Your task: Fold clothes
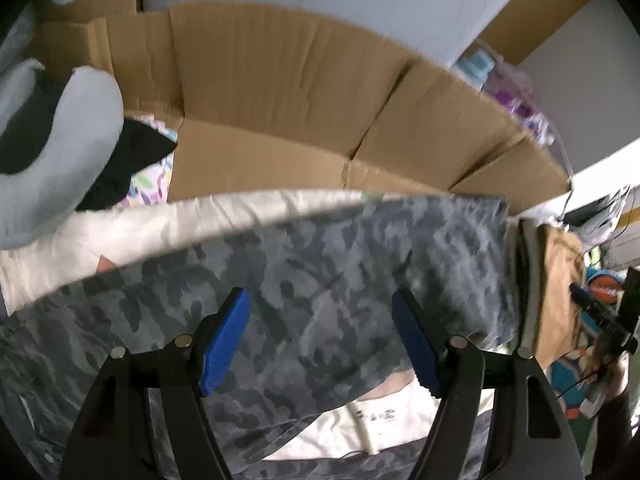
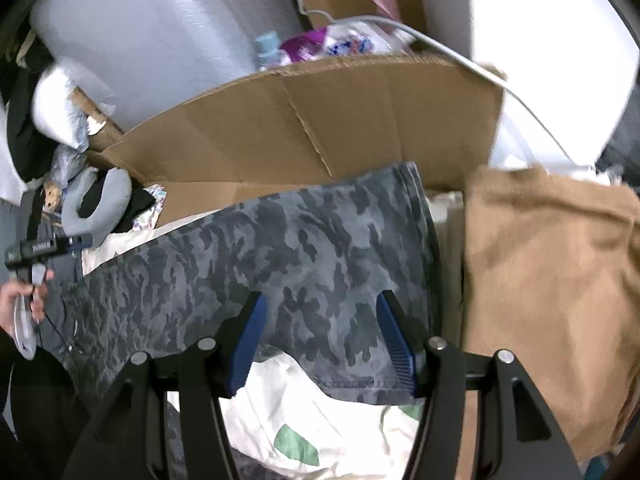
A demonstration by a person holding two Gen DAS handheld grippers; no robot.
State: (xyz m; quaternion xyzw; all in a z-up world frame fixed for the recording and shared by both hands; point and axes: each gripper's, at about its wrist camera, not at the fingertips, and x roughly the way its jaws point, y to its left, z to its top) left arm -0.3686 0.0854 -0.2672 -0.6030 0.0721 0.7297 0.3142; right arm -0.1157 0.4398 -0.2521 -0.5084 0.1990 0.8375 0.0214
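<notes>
The left gripper (image 1: 320, 340) is standing with jaws wide and the right gripper (image 2: 320, 338) with jaws part-open, neither pressing on anything, both hovering over the grey camouflage garment (image 1: 280, 272) that is lying spread across a cream cloth (image 2: 304, 412). It is looking light, soft and floppy, likely to sag and slide, so I judge the hemmed edge at twelve to one o'clock in the right wrist view the best hold. Farther off, a tan garment (image 2: 540, 280) is lying at three o'clock, a cardboard box (image 1: 280, 100) at twelve, clutter behind.
</notes>
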